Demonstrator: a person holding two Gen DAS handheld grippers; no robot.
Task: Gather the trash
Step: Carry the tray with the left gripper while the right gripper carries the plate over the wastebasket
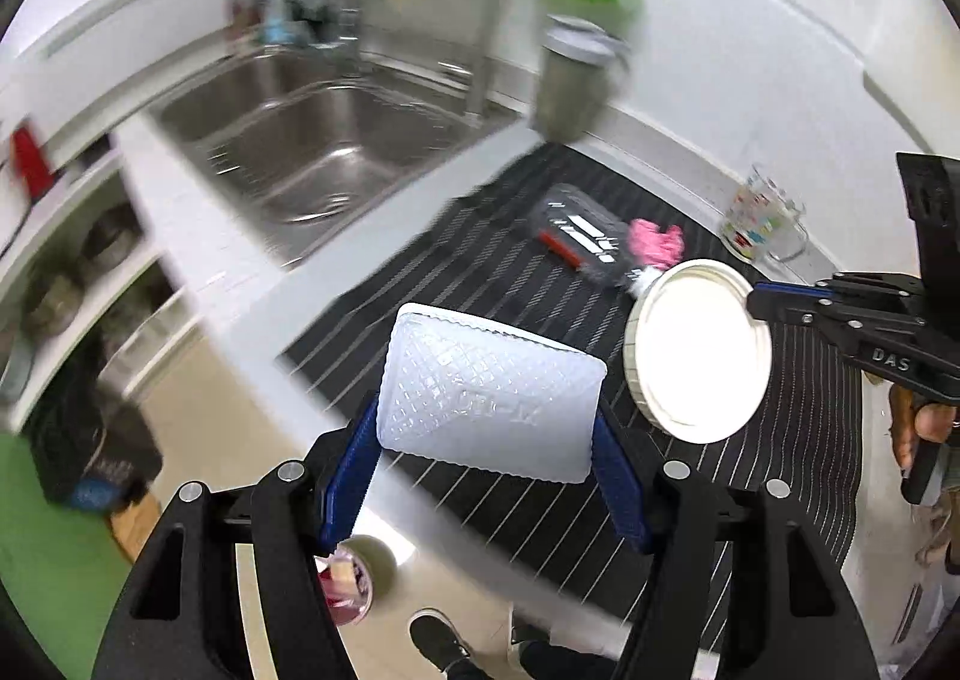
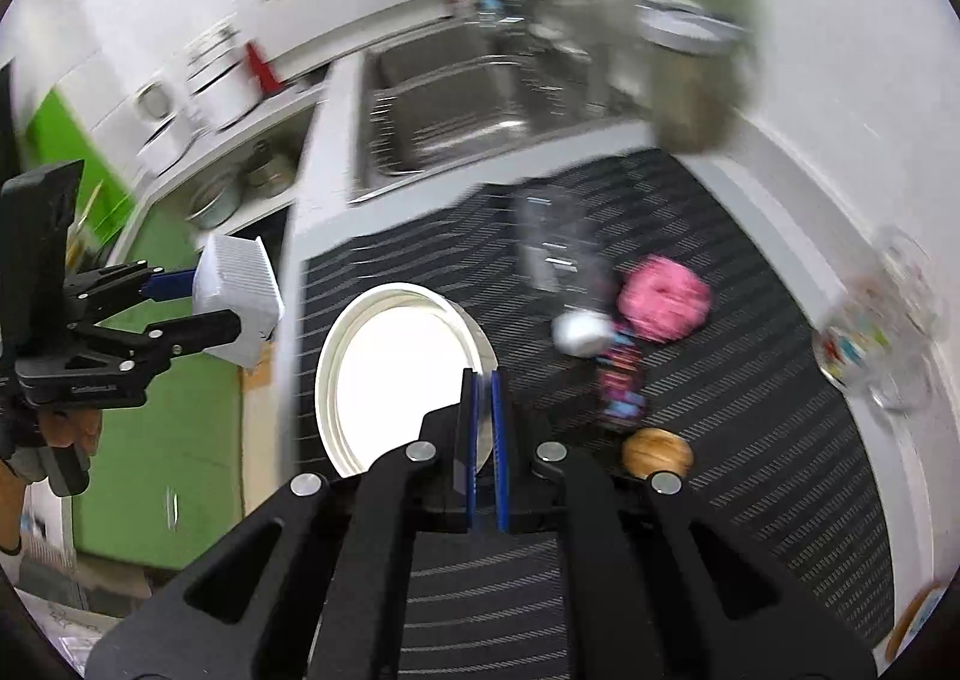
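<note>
trash is riding in both our grippers at once, which makes sense for clearing the counter in a single trip. we are clamping the left gripper (image 1: 486, 428) part-way open across the white plastic tray (image 1: 489, 398), its blue pads (image 1: 354, 470) pressing on the two short ends so the flimsy tray is hanging flat between them, out over the counter's edge. we are pinching the right gripper (image 2: 483, 440) almost fully shut on the thin rim of the round white lid (image 2: 396, 380), so the disc is standing edge-on beside the fingers. both pieces are lifted clear of the striped mat (image 1: 750, 500). more items are lying on that mat: a clear bottle (image 1: 585, 233), something pink (image 2: 663, 305), a crumpled white wad (image 2: 579, 332), a dark printed wrapper (image 2: 618, 386) and a round brown object (image 2: 657, 455), with a printed glass mug (image 1: 762, 218) just past the mat's edge. we are judging the task partly done, with no bin showing in either view.
</note>
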